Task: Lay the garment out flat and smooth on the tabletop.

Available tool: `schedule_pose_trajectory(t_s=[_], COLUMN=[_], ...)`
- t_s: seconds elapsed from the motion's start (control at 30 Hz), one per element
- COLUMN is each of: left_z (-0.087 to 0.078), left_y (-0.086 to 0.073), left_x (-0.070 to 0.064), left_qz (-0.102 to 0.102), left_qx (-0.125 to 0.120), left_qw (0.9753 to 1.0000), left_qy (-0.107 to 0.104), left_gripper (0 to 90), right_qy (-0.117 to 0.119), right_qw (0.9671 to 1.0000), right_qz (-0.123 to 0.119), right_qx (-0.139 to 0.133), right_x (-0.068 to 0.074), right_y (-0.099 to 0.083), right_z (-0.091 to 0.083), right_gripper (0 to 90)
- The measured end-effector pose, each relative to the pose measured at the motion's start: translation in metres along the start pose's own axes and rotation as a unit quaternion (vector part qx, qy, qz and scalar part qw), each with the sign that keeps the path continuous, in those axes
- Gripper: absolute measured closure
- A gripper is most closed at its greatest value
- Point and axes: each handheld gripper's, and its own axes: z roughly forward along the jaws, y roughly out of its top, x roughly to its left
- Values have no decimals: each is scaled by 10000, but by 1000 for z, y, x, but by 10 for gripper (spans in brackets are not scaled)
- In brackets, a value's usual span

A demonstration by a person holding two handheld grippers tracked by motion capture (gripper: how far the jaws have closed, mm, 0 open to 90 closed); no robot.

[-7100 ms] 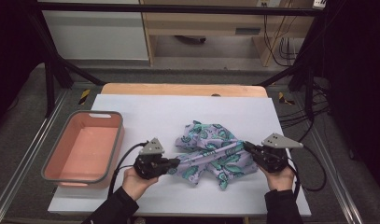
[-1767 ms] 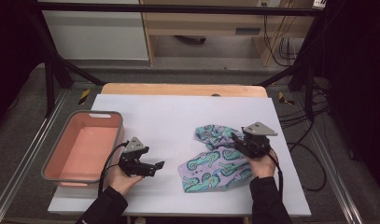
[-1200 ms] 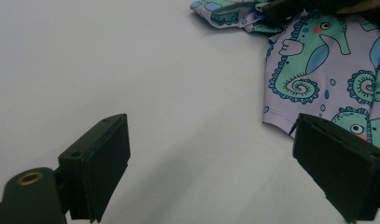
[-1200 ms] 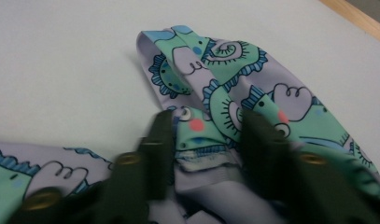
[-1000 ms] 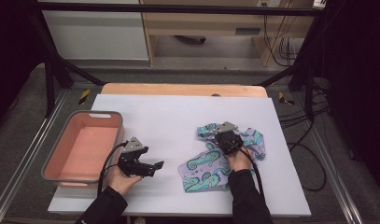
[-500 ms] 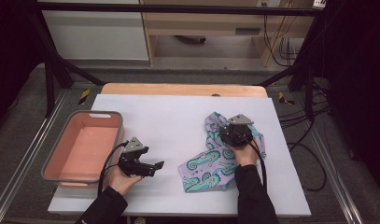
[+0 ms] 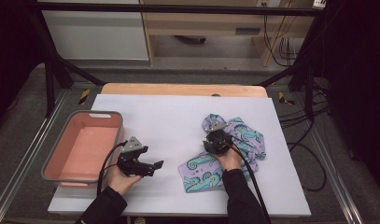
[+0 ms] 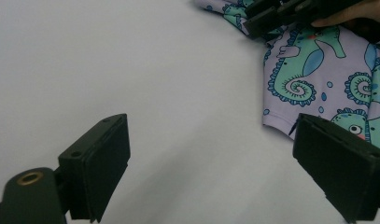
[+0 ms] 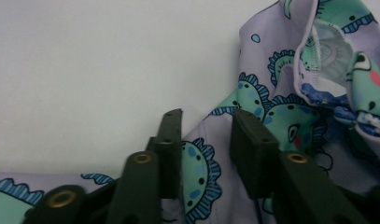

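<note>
Here one seahorse-print cloth (image 7: 234, 151), two grippers, right gripper (image 7: 214, 131), left gripper (image 7: 156, 165), one pink tub (image 7: 80, 149).

Cloth (image 7: 239, 149): lilac ground, printed with teal-green seahorses outlined in blue, small red cheek marks noted. Tray (image 7: 61, 163): salmon-pink inside, grey rim. Table sheet (image 7: 169, 116): plain white. Both grippers (image 7: 148, 168) (image 7: 214, 135) are seen black.

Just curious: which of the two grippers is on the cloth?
The right gripper, its jaws set over the seahorse cloth. The left gripper hovers open over bare table.
</note>
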Motion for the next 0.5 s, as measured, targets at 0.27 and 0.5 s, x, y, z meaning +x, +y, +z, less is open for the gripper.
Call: schedule_pose_trajectory(t_s=[0.27,0.5], left_z=[-3,-9], left_y=[2,4], left_x=[1,2], left_qz=[-32,-61], left_qx=[-74,-192], left_qw=[10000,9998], left_qy=[-3,27], left_gripper=[106,106], right_qy=[205,1079], right_qw=[9994,9884], right_qz=[109,9], right_qx=[-262,-1069], right_x=[-6,17], right_y=[4,29], right_z=[-13,-45], right_gripper=[888,890])
